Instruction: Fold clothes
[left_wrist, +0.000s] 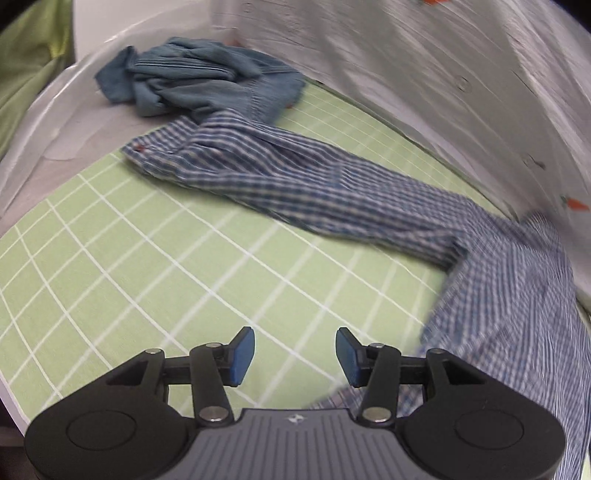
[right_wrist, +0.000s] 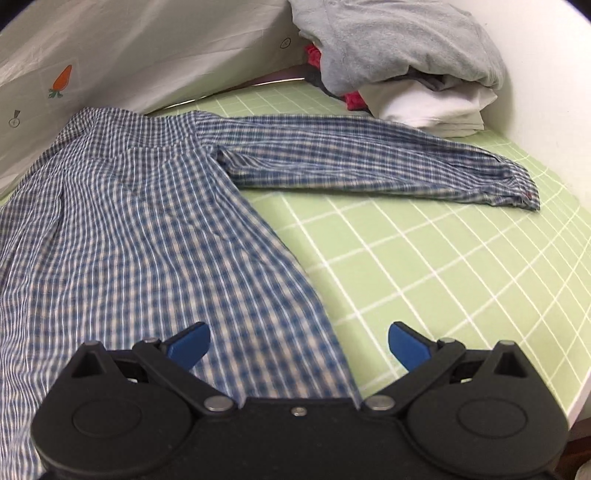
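A blue-and-white checked shirt (right_wrist: 122, 229) lies spread flat on the green gridded sheet (right_wrist: 443, 280). Its one sleeve (right_wrist: 369, 162) stretches out to the right in the right wrist view; the other sleeve (left_wrist: 295, 173) runs up and left in the left wrist view. My left gripper (left_wrist: 294, 356) is open above bare sheet (left_wrist: 147, 258), just left of the shirt's body (left_wrist: 517, 314), nothing between its blue pads (left_wrist: 243, 350). My right gripper (right_wrist: 299, 345) is open wide over the shirt's lower right edge, and no cloth is pinched between its pads.
A crumpled teal garment (left_wrist: 199, 81) lies beyond the left sleeve's cuff. A stack of folded clothes, grey (right_wrist: 399, 40) on top and white (right_wrist: 428, 107) below, sits at the far right. A white cloth with carrot prints (right_wrist: 110, 55) borders the far side.
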